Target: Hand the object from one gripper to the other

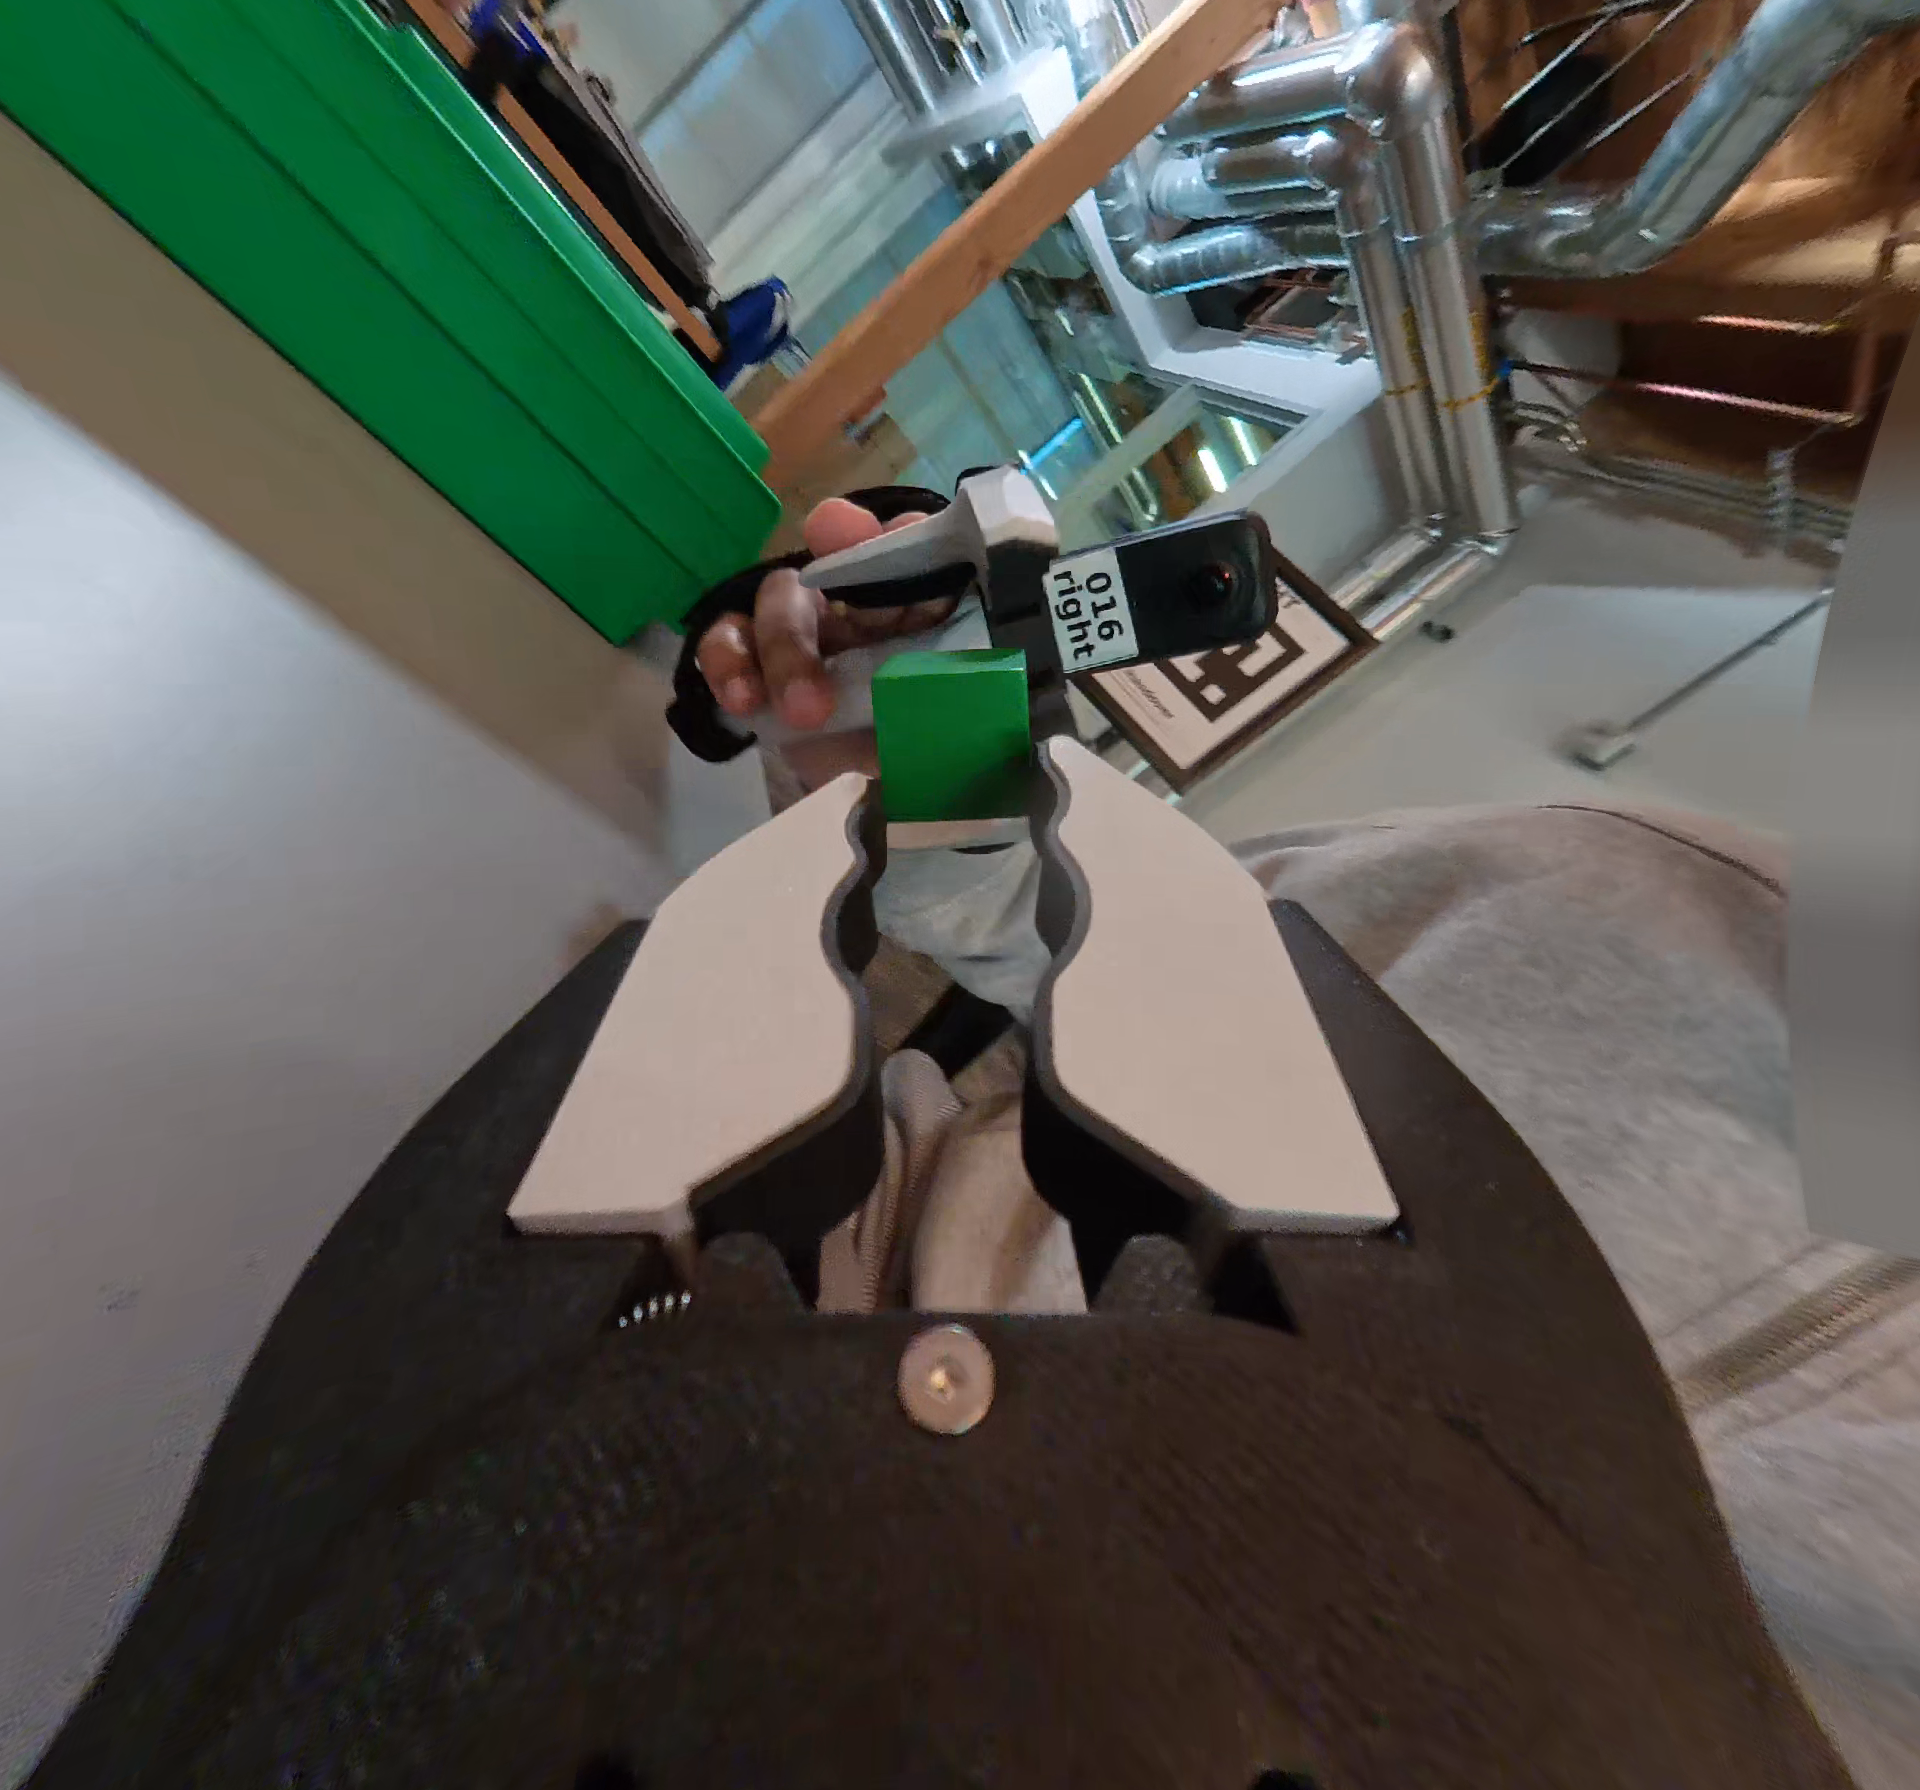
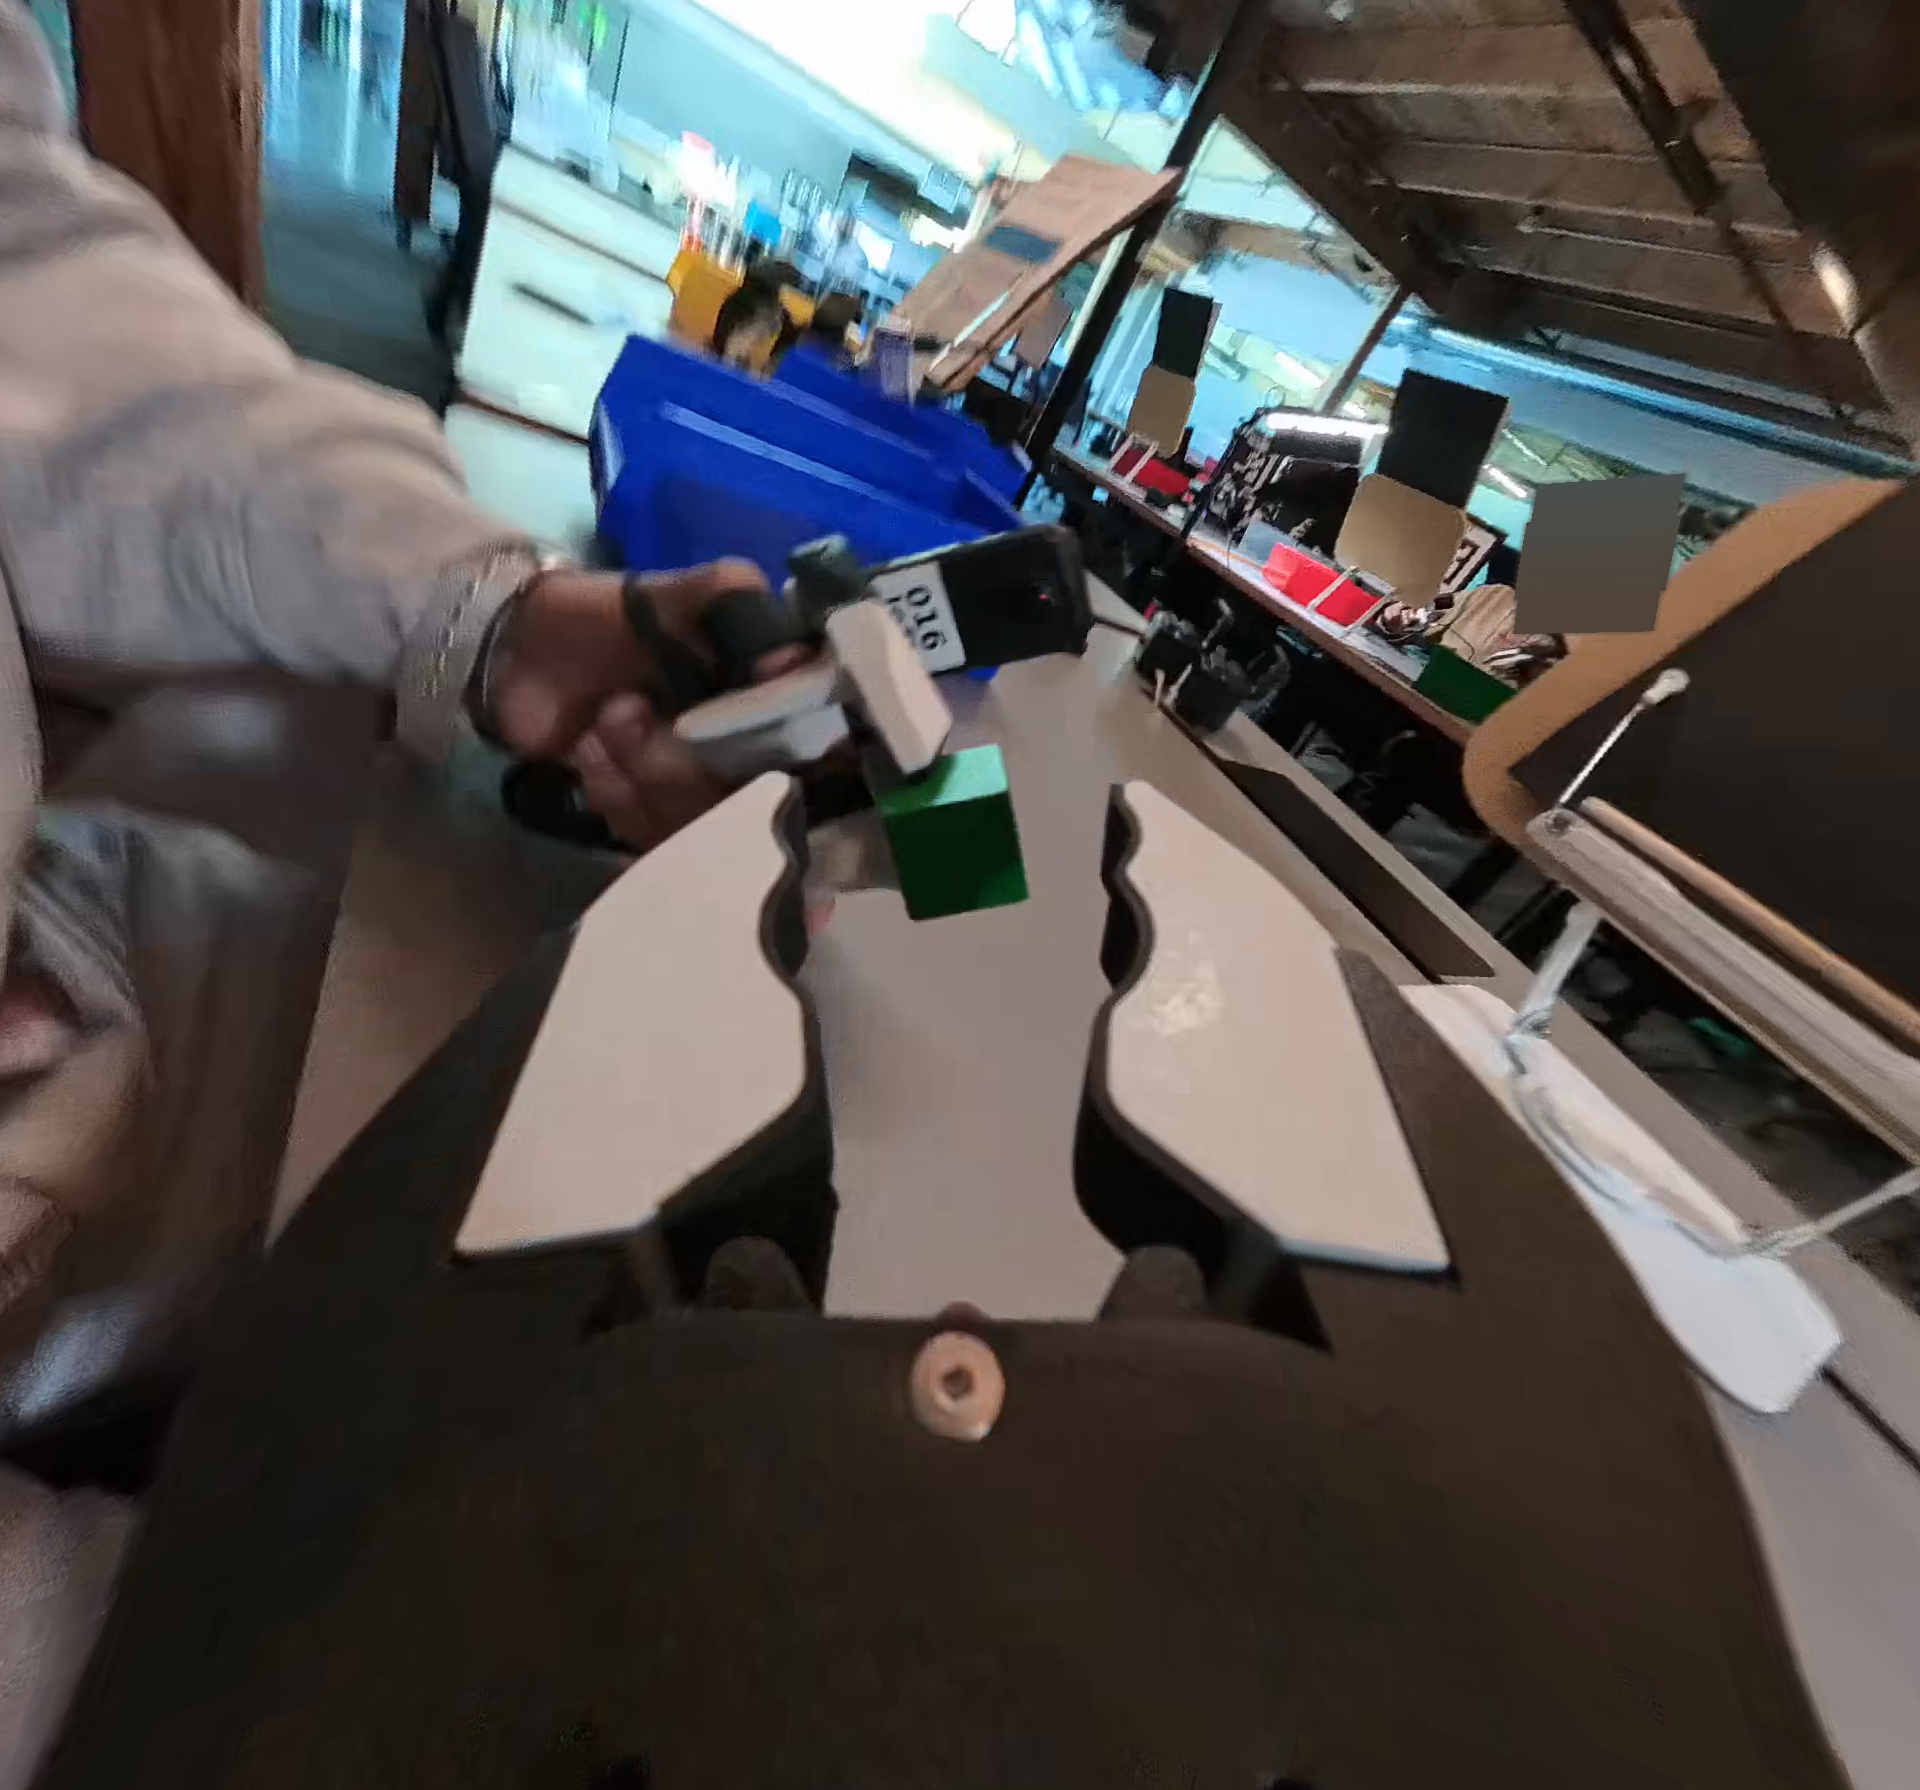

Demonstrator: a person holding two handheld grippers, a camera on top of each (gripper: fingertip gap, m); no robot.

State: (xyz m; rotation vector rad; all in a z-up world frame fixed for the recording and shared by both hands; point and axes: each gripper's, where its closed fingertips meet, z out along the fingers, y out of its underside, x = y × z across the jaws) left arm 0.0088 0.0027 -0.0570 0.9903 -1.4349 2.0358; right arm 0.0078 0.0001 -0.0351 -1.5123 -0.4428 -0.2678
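Observation:
The object is a green block (image 1: 951,738). My left gripper (image 1: 951,790) is shut on its near end, and the block sticks out past the fingertips. In the right wrist view the block (image 2: 956,836) hangs in the air, pinched by the left gripper (image 2: 894,784), which reaches in from the left in a person's hand (image 2: 582,691). My right gripper (image 2: 956,790) is open wide and empty. The block sits at the level of its fingertips, nearer the left finger and touching neither. The right gripper's camera (image 1: 1195,587) shows just beyond the block in the left wrist view.
A green crate (image 1: 364,213) stands at the upper left on a pale table (image 1: 208,857). Blue bins (image 2: 779,483) stand behind the handover spot on the table (image 2: 1039,701). A white flat piece with a wire (image 2: 1662,1262) lies at the right. The person's grey clothing (image 1: 1455,1013) fills the lower right. The tips of both grippers are at nearly the same place.

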